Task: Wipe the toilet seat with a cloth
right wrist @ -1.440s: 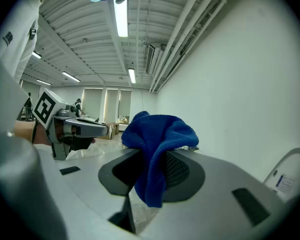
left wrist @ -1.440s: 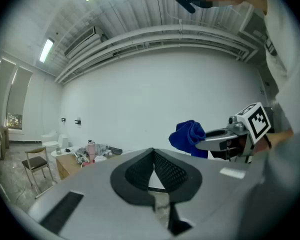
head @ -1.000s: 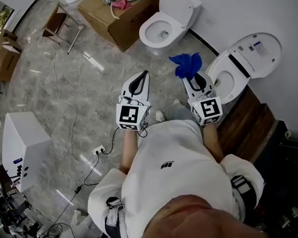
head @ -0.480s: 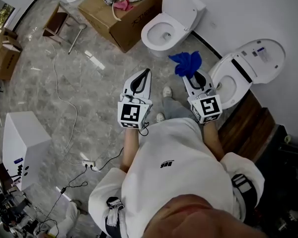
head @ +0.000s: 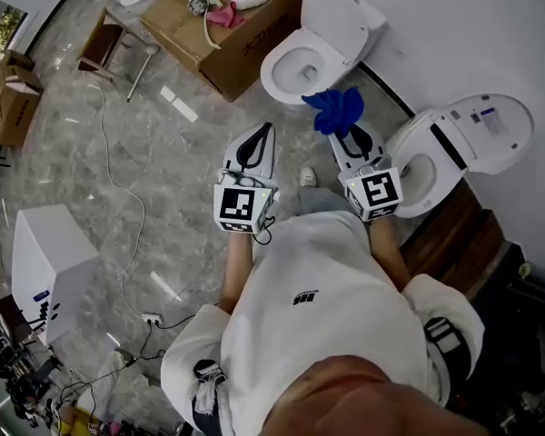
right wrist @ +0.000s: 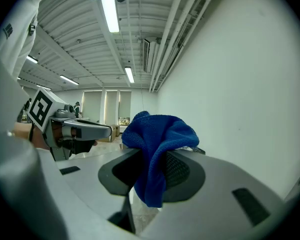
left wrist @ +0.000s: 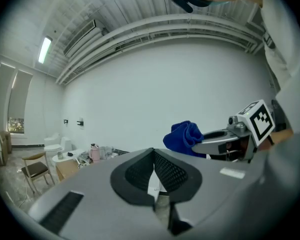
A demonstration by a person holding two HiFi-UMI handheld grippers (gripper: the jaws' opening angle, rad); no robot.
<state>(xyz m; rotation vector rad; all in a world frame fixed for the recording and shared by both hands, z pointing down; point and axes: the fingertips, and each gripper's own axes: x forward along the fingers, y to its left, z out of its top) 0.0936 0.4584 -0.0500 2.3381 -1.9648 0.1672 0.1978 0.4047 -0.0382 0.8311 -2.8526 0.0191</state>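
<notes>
In the head view a white toilet (head: 297,69) with its lid up stands ahead, and a second white toilet (head: 420,166) with its lid open stands to the right. My right gripper (head: 344,131) is shut on a blue cloth (head: 337,109), held in the air between the two toilets. The cloth (right wrist: 158,134) bunches over and between the jaws in the right gripper view. My left gripper (head: 265,131) hovers over the floor to the left, its jaws together with nothing in them (left wrist: 153,152). From the left gripper view the cloth (left wrist: 184,136) shows off to the right.
A cardboard box (head: 225,36) with clutter on it lies behind the far toilet. A chair (head: 104,44) stands at the back left, a white cabinet (head: 49,262) at the left. A cable (head: 118,187) runs across the marble floor. A wooden platform (head: 461,236) sits beside the right toilet.
The person has stepped forward, so both toilets sit lower and nearer in the head view. The right gripper with the cloth has shifted slightly towards the far toilet. Both grippers stay shut.
</notes>
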